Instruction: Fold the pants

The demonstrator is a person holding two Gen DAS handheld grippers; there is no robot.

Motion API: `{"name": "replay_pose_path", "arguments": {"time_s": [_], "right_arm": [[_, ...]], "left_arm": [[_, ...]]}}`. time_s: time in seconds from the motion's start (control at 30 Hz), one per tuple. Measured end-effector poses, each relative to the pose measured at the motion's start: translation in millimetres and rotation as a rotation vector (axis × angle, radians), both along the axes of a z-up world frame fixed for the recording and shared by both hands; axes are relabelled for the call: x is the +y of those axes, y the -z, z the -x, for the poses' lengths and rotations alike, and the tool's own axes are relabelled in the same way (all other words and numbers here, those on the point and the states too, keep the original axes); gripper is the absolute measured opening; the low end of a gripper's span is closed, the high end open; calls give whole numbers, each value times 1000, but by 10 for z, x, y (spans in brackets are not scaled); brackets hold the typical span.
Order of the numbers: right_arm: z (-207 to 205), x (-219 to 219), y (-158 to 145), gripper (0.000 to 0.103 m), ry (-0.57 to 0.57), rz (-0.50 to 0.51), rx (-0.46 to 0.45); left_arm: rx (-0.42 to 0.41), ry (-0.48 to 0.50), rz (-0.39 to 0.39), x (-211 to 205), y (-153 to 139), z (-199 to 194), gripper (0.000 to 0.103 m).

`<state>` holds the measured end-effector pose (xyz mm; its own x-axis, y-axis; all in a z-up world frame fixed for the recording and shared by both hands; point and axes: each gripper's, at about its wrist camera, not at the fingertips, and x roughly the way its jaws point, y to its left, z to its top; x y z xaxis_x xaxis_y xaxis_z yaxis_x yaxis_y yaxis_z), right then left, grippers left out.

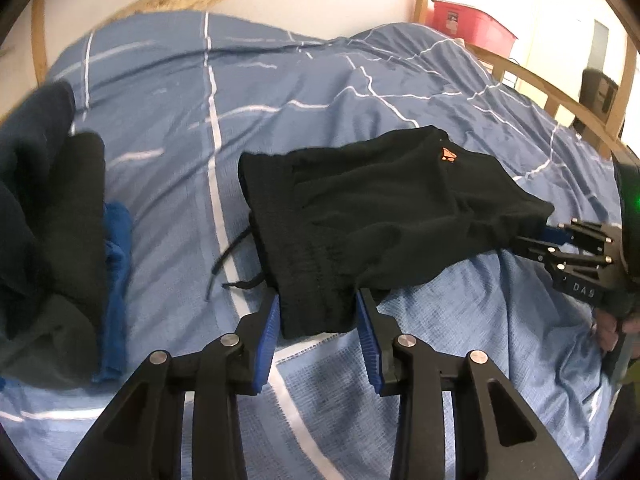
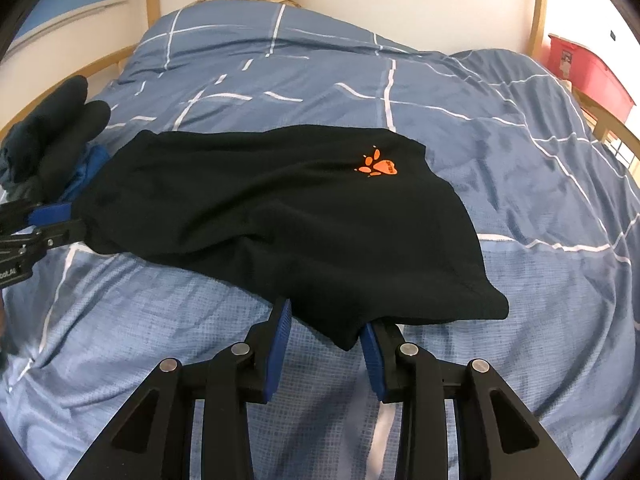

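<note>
Black pants (image 2: 280,208) folded on the blue checked duvet (image 2: 480,140), orange paw logo (image 2: 378,165) up. Left gripper (image 1: 318,312) and right gripper (image 2: 326,324) each part-open, near hem between pads. "DAS" on right gripper body.

We look out from just behind each gripper, low over the bed (image 1: 168,128) and very close. Our left camera faces the wall, with the right gripper (image 1: 532,240) at its right edge. Our right camera faces the same way, with the left gripper (image 2: 68,220) at its left edge. Both show the black pants (image 1: 360,208) and red box (image 2: 588,68).
</note>
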<state>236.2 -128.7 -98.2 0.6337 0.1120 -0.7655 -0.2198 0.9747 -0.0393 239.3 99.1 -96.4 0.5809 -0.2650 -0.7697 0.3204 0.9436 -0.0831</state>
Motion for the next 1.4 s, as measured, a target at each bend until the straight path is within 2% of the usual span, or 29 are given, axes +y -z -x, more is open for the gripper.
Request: {"name": "replay_pose_path", "arguments": {"time_s": [0.1, 0.23, 0.37, 0.57, 0.87, 0.97, 1.03, 1.07, 1.1, 1.13, 1.17, 1.27, 1.4], "right_arm": [[-10, 2, 18, 25, -2, 2, 5], [-12, -25, 21, 9, -8, -15, 11], [62, -35, -108, 7, -20, 8, 3], [186, -51, -186, 6, -40, 34, 62], [276, -110, -27, 6, 0, 29, 127], [306, -141, -13, 6, 20, 17, 119], [329, -153, -32, 8, 40, 25, 102], [351, -151, -53, 16, 51, 39, 93], [389, -155, -91, 30, 64, 52, 78], [441, -160, -153, 36, 78, 63, 50], [485, -160, -219, 45, 89, 74, 24], [578, -147, -471, 48, 108, 89, -66], [424, -136, -752, 57, 95, 4, -111]], "left_arm": [[24, -17, 10, -4, 60, -33, 34], [43, -83, -37, -24, 17, -35, 31], [3, -110, -119, -40, -177, -11, 30], [77, -91, -183, -71, -131, -21, 30], [120, -110, -188, -63, -21, 24, 31], [111, -119, -202, -80, -10, 47, 38], [94, -134, -224, -86, -25, 79, 60], [75, -142, -235, -82, -52, 121, 63], [46, -139, -231, -75, -108, 186, 65], [30, -135, -227, -68, -157, 232, 69], [13, -137, -226, -58, -218, 282, 70], [-54, -132, -192, -23, -445, 375, 72], [-115, -93, -159, -33, -678, 209, 72]]}}
